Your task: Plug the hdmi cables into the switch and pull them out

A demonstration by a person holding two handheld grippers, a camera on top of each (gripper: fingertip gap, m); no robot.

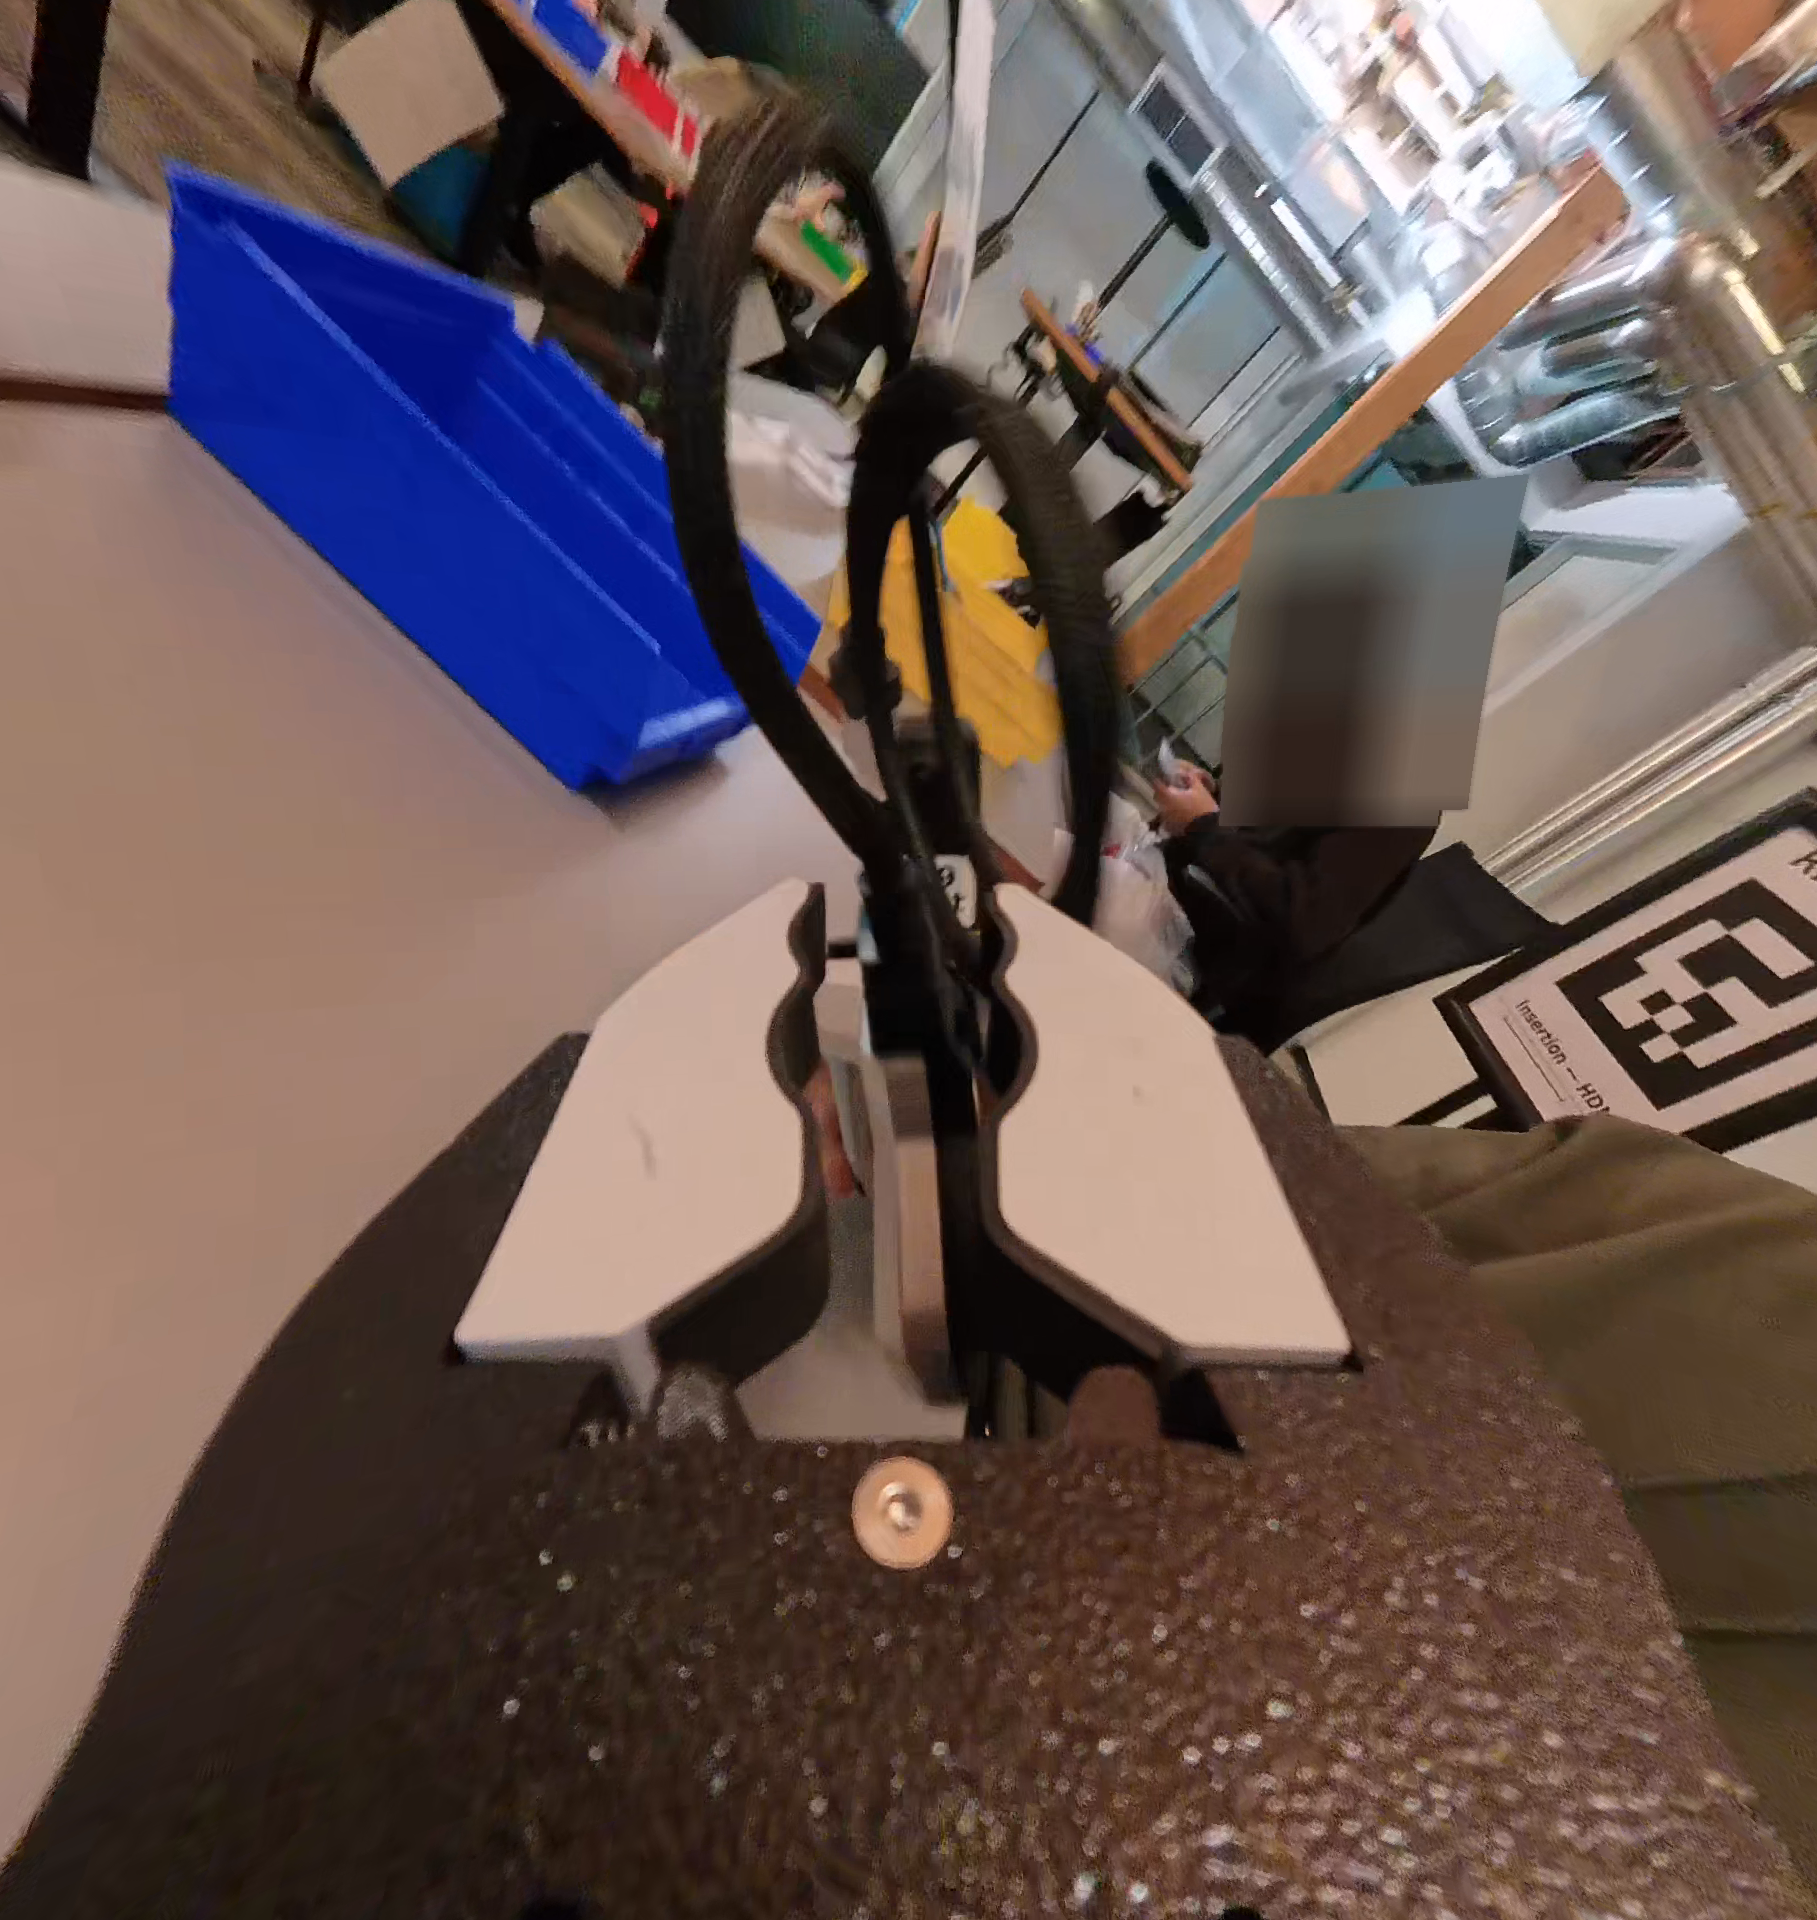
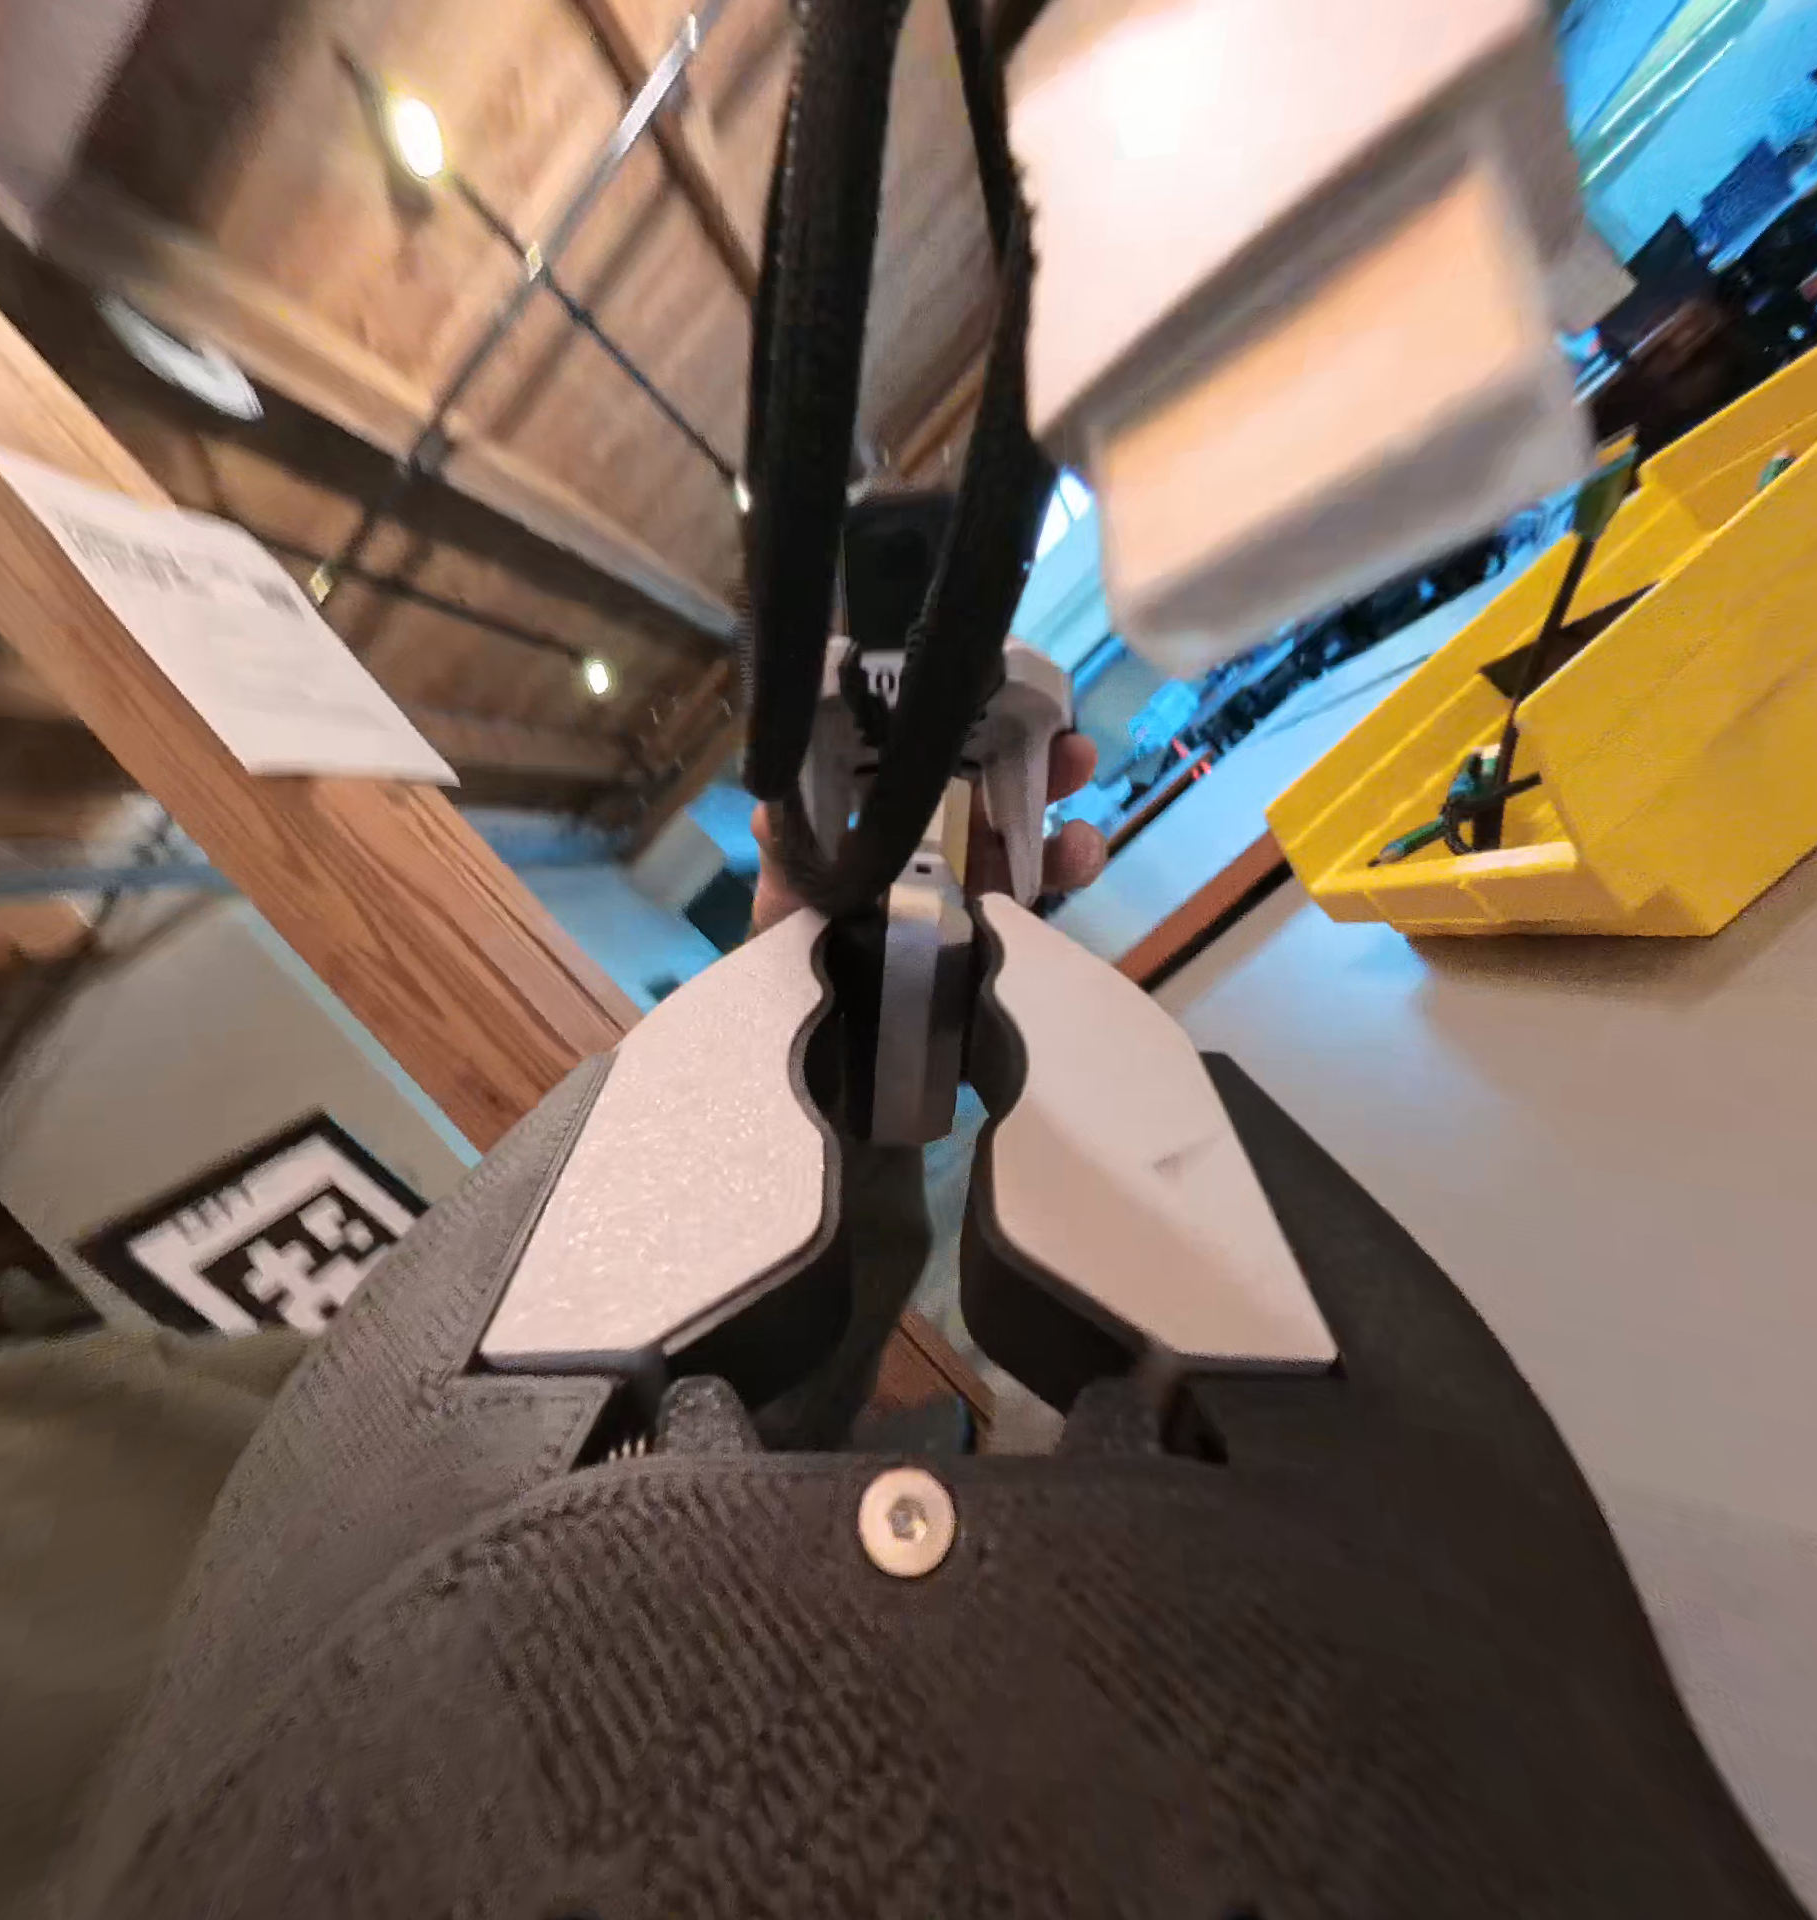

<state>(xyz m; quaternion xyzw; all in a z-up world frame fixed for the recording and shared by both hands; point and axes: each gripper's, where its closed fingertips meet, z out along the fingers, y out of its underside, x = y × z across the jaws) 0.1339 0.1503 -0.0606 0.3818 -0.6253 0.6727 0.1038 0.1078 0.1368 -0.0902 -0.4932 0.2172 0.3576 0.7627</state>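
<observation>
at frame centre both grippers [image 1: 899,935] [image 2: 904,925] pinched the switch [image 2: 919,1029], probably bracing it against the cables [image 1: 769,416].

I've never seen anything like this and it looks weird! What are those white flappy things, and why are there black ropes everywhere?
Those white things are the jaws of two hand tools. A person holds one gripper in each hand, and each has a camera looking along its jaws, so you get one picture from each.

In the left wrist view, the left gripper is closed on a grey metal box, the HDMI switch. In the right wrist view, the right gripper pinches the same switch from the other end, and you can see the left gripper beyond it.

The black ropes are HDMI cables, looping up from the switch. Whether their plugs are fully in is hard to see.

On the table sit a blue bin and a yellow bin.
</observation>
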